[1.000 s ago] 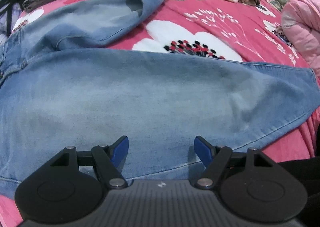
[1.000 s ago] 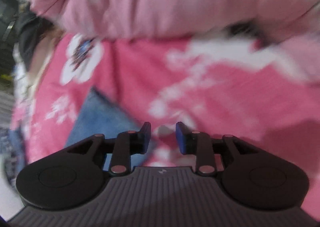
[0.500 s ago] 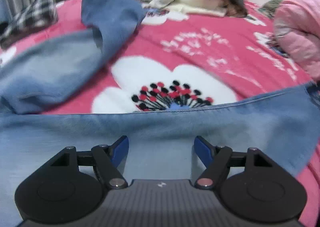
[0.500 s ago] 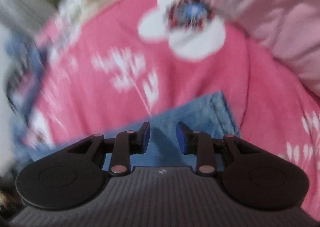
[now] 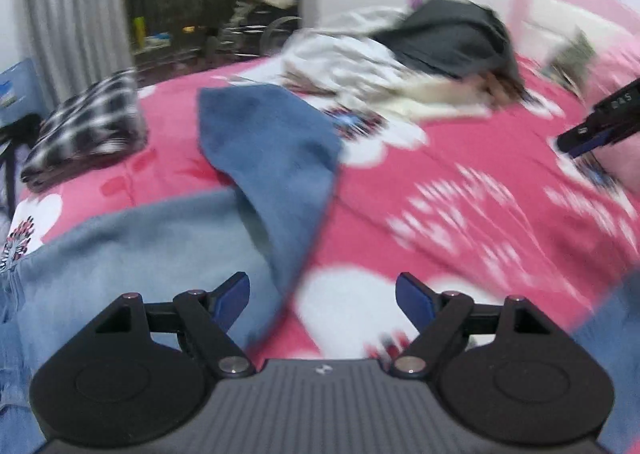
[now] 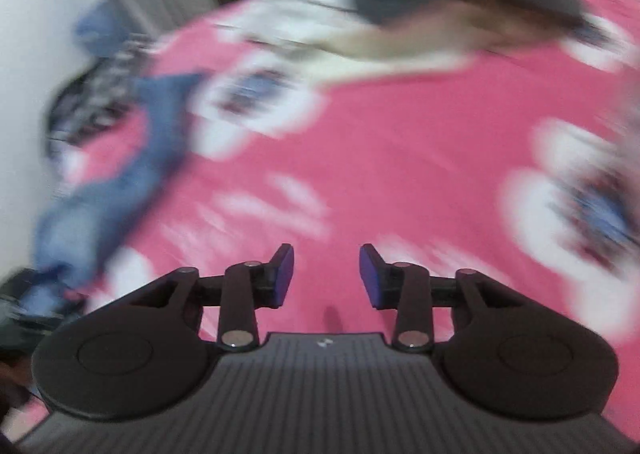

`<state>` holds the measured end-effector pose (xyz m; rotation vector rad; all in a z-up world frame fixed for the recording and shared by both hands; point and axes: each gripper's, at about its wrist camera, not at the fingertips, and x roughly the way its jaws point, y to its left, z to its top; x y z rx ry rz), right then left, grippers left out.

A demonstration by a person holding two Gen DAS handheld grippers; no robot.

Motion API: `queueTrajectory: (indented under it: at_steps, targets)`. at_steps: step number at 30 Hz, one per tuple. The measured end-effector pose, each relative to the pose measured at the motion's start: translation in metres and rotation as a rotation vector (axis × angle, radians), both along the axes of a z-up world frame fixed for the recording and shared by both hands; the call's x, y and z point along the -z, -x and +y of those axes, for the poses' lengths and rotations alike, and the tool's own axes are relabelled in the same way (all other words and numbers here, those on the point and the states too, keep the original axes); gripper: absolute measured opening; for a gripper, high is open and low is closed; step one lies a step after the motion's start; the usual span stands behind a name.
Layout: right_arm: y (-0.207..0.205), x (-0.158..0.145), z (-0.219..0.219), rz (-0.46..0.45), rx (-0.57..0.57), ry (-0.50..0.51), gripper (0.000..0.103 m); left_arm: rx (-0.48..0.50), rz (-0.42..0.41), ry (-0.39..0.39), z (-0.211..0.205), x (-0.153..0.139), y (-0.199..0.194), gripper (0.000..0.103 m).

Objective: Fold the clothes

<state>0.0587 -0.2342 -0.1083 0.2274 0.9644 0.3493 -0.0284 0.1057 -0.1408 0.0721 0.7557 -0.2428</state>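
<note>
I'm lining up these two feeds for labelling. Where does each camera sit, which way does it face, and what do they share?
Left wrist: sits on the left claw, looking forward across the bed over the jeans toward the clothes pile; its own open fingers show, and the right claw's tip enters at right.
Right wrist: sits on the right claw, facing over the pink blanket, heavily blurred; only its own open fingers show.
Shared: the blanket, the jeans, the clothes pile, the checked garment.

Black tool (image 5: 322, 296), blue finger pads (image 5: 412, 296)
</note>
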Motion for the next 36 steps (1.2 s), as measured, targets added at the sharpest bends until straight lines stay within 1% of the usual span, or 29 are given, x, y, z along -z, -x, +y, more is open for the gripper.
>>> queueTrajectory:
  at_steps: [2, 5, 7, 8, 10, 12, 15, 16, 17, 18, 20, 21, 22, 23, 24, 25, 26, 28, 30, 32, 34, 36]
  targets:
    - [-0.036, -0.005, 0.046, -0.02, -0.057, -0.052, 0.046, -0.09, 0.036, 0.072, 0.01, 0.005, -0.023, 0.081]
    - [-0.094, -0.007, 0.115, -0.019, -0.129, -0.097, 0.047, -0.237, 0.103, 0.196, 0.025, 0.016, -0.058, 0.077]
    - [-0.126, -0.008, 0.155, -0.017, -0.167, -0.096, 0.048, -0.293, 0.115, 0.268, 0.03, 0.025, -0.071, 0.076]
    - [-0.141, -0.007, 0.172, -0.013, -0.192, -0.095, 0.05, -0.315, 0.121, 0.291, 0.031, 0.03, -0.076, 0.076]
    - [-0.168, -0.008, 0.209, -0.017, -0.232, -0.085, 0.052, -0.35, 0.151, 0.333, 0.031, 0.041, -0.082, 0.075]
    - [-0.194, -0.004, 0.247, -0.029, -0.294, -0.052, 0.064, -0.357, 0.149, 0.353, 0.029, 0.047, -0.081, 0.075]
    - [-0.227, 0.011, 0.293, -0.03, -0.339, 0.049, 0.065, -0.349, 0.118, 0.343, 0.025, 0.05, -0.078, 0.067]
    - [-0.236, 0.021, 0.305, -0.011, -0.35, 0.076, 0.065, -0.345, 0.11, 0.344, 0.024, 0.05, -0.077, 0.061]
    - [-0.246, 0.031, 0.316, 0.012, -0.362, 0.099, 0.065, -0.34, 0.103, 0.346, 0.023, 0.05, -0.075, 0.053]
    - [-0.255, 0.042, 0.327, 0.035, -0.374, 0.121, 0.065, -0.331, 0.098, 0.345, 0.021, 0.051, -0.074, 0.048]
    - [-0.264, 0.061, 0.336, 0.055, -0.361, 0.178, 0.066, -0.312, 0.093, 0.341, 0.017, 0.052, -0.072, 0.028]
    - [-0.267, 0.07, 0.34, 0.062, -0.351, 0.207, 0.064, -0.303, 0.092, 0.336, 0.015, 0.053, -0.072, 0.023]
    - [-0.267, 0.075, 0.34, 0.05, -0.345, 0.216, 0.061, -0.294, 0.087, 0.326, 0.011, 0.054, -0.071, 0.018]
    - [-0.264, 0.075, 0.338, 0.025, -0.334, 0.228, 0.041, -0.286, 0.077, 0.314, 0.008, 0.055, -0.069, 0.015]
    - [-0.26, 0.073, 0.334, -0.006, -0.324, 0.252, 0.023, -0.277, 0.064, 0.302, 0.004, 0.055, -0.067, 0.013]
    - [-0.258, 0.069, 0.326, -0.024, -0.325, 0.221, 0.018, -0.264, 0.046, 0.292, 0.001, 0.053, -0.064, 0.009]
    - [-0.256, 0.062, 0.315, -0.037, -0.317, 0.17, 0.014, -0.248, 0.025, 0.283, -0.002, 0.051, -0.061, 0.009]
    - [-0.246, 0.039, 0.281, -0.091, -0.27, 0.069, 0.012, -0.2, -0.02, 0.259, -0.007, 0.045, -0.053, 0.007]
    - [-0.225, 0.012, 0.228, -0.14, -0.192, -0.08, 0.011, -0.127, -0.066, 0.238, -0.014, 0.038, -0.043, 0.006]
    - [-0.2, -0.012, 0.169, -0.182, -0.111, -0.226, 0.01, -0.046, -0.093, 0.209, -0.023, 0.033, -0.032, 0.006]
    - [-0.158, -0.024, 0.097, -0.219, -0.012, -0.355, 0.01, 0.025, -0.093, 0.172, -0.031, 0.033, -0.024, 0.009]
    - [-0.106, -0.021, 0.032, -0.23, 0.111, -0.405, 0.009, 0.08, -0.062, 0.139, -0.035, 0.038, -0.02, 0.012]
